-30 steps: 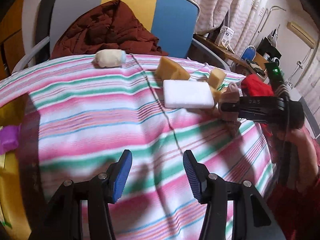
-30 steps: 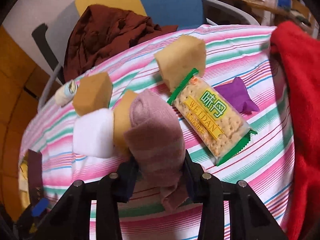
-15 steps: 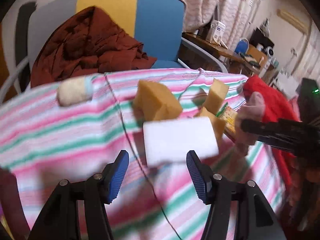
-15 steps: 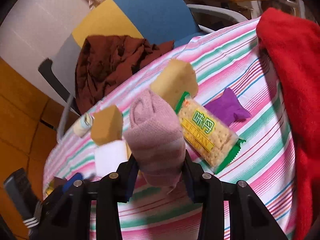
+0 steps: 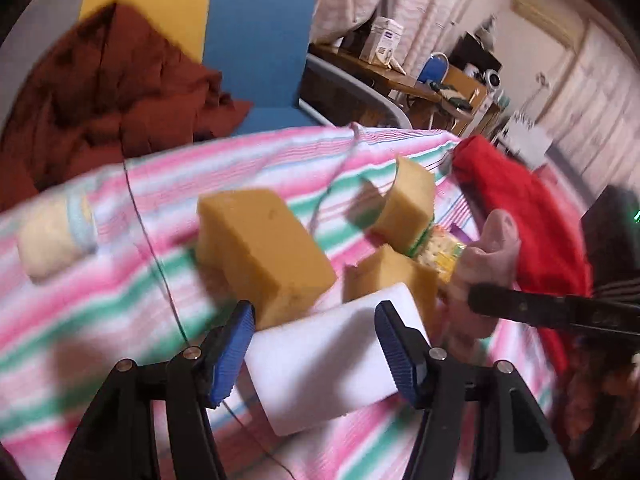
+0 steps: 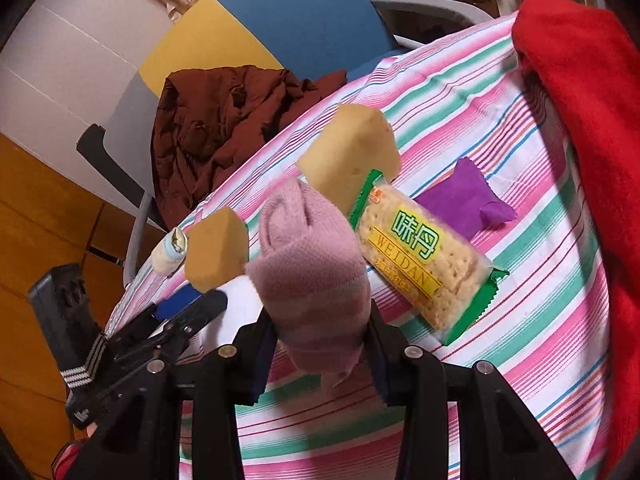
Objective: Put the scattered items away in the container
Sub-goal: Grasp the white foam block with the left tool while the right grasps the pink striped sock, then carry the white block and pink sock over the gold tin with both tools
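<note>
Striped tablecloth before tricolour chair.

Left tongs spread wide astride white foam block, perhaps not touching, on striped cloth.

Cracker packet: green Chinese characters "味丹", "WEIDAN" below on yellow band.

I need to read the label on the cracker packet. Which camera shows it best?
The right wrist view: the cracker packet lies unobstructed on the striped cloth, its label facing up. The left wrist view catches only a blurred sliver behind the yellow sponges.
</note>
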`<action>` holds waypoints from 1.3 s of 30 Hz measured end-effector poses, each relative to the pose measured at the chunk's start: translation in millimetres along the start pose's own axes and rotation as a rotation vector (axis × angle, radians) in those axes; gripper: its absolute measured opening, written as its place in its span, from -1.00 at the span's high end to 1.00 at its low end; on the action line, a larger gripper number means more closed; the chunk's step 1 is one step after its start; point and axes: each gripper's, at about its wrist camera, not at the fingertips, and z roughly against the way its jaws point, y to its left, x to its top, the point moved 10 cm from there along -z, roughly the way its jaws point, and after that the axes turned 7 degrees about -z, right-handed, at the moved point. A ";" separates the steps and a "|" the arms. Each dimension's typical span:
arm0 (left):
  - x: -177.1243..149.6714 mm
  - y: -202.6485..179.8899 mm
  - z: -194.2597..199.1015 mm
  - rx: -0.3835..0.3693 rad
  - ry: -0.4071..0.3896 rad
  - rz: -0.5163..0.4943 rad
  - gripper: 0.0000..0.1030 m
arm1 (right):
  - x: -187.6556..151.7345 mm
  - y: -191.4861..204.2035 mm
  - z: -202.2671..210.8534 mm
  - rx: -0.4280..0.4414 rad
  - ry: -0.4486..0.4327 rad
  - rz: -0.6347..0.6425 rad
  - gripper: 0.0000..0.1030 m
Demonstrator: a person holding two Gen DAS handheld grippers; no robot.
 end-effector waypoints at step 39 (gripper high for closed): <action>-72.9 -35.5 21.6 0.201 -0.049 -0.084 0.32 | -1.4 -4.3 -1.7 -0.038 0.000 0.040 0.20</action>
